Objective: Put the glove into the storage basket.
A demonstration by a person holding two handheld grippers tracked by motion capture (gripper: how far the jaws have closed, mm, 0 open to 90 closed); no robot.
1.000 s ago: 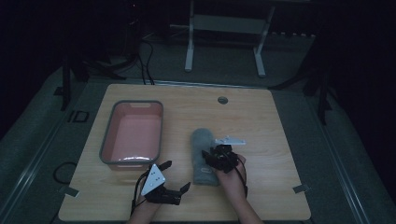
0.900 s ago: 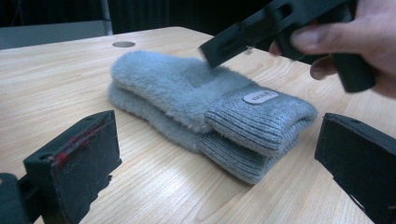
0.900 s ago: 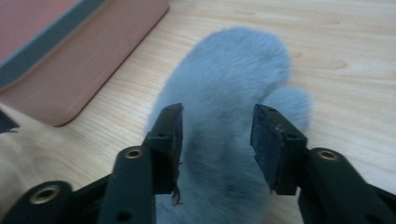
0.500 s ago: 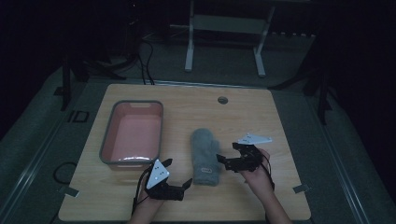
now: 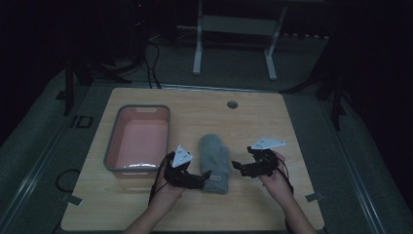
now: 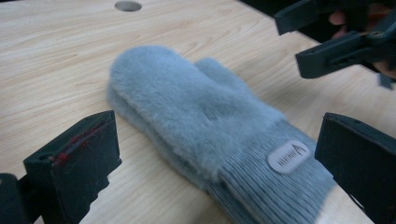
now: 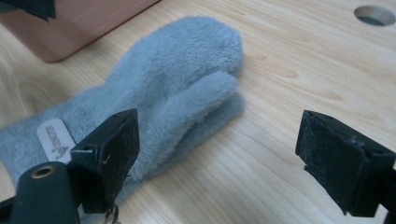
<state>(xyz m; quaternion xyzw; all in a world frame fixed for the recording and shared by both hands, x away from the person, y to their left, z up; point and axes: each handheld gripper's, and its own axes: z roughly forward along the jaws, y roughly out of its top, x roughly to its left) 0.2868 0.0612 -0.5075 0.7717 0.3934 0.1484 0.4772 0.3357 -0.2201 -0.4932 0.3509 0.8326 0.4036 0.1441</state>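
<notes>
Grey mitten (image 5: 215, 163) lies flat on the table (image 5: 292, 126), just right of the pink bin (image 5: 139, 139), fluffy end pointing away from the person, ribbed cuff with a small label nearest. Left gripper (image 5: 203, 177) sits at the mitten's cuff, on its left side, jaws spread wide, nothing pinched. Right gripper (image 5: 237, 166) is just right of the mitten, apart from it; its jaws have just been opening and stand spread, empty. Round hole (image 5: 232, 104) in the table lies beyond the mitten.
</notes>
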